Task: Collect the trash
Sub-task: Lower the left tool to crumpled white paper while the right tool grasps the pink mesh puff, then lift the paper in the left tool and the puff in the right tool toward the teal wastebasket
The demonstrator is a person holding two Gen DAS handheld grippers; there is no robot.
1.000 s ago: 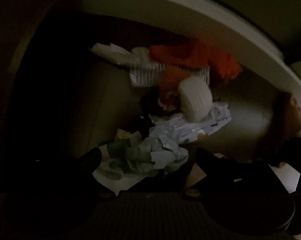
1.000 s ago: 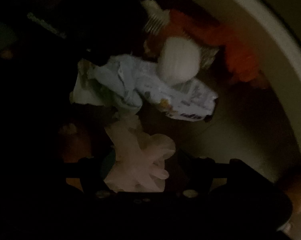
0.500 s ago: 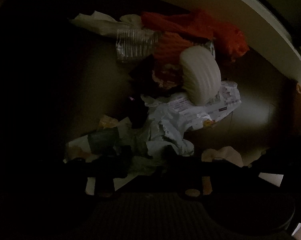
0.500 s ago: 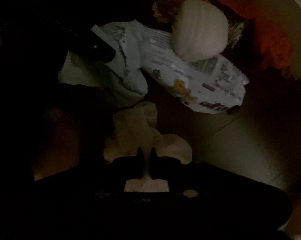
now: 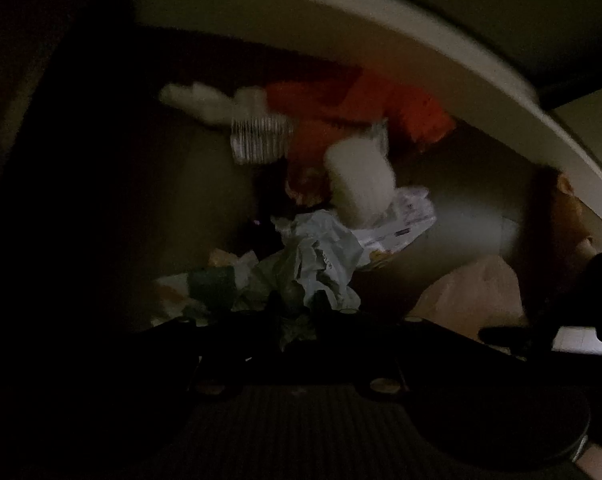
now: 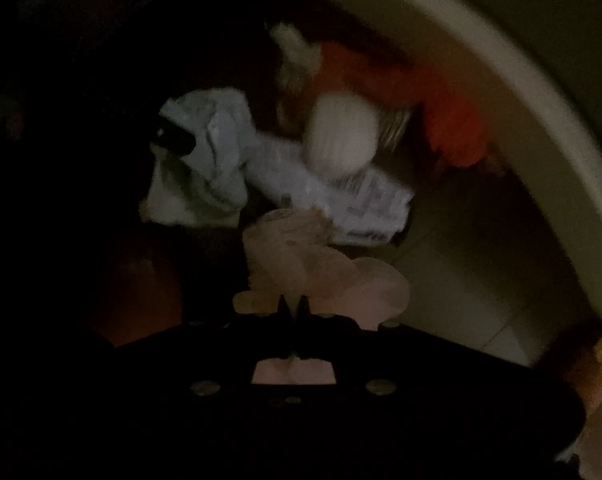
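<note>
Left tongs point(image 5: 297, 304) pinching crumpled wrapper point(image 5: 321, 264), right tongs point(image 6: 293, 304) clamped on pale tissue point(image 6: 321, 268), both over dim trash heap.

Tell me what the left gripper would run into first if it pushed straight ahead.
Most likely the crumpled pale wrapper that the left gripper is already closed on; beyond it sits the white ribbed cup. Depth is hard to judge in this dark, blurred view.

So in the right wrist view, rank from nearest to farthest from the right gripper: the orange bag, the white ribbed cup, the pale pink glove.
1. Pale pink glove, pinched at the right gripper.
2. White ribbed cup, farther ahead, atop the printed wrapper.
3. Orange bag, farthest, up right beside the white rim.
</note>
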